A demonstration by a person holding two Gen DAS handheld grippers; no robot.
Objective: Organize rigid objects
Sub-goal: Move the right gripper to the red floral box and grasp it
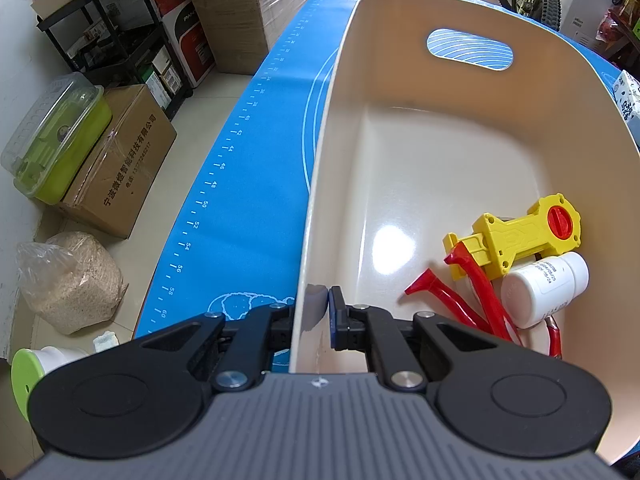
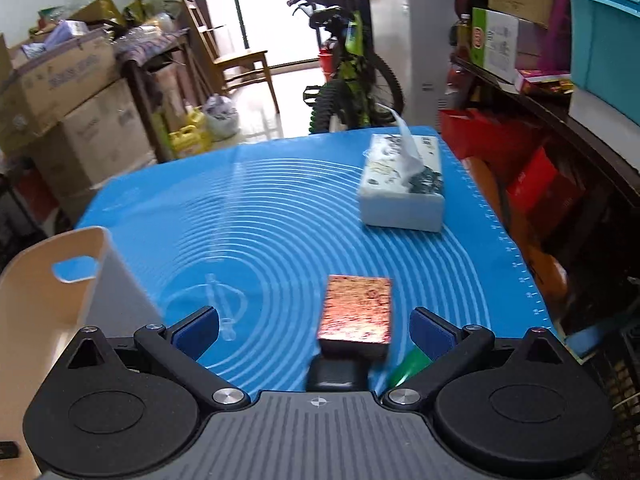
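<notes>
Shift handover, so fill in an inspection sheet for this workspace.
Surface: blue baking mat with ring markings.
Job's things: cream bin holding yellow toy tool, white pill bottle, red-handled tool; reddish patterned box on the mat, black object beneath it.
Clutter: tissue box.
Grippers: left gripper shut on the bin's wall; right gripper open, box between its fingers, untouched.
Cables: nothing seen.
Surroundings: cartons, bicycle, shelves.

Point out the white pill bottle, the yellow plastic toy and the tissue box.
White pill bottle (image 1: pixel 540 290): left wrist view, on its label.
Yellow plastic toy with red knob (image 1: pixel 516 236): left wrist view, on its body.
White tissue box (image 2: pixel 402 188): right wrist view, on its top.
</notes>
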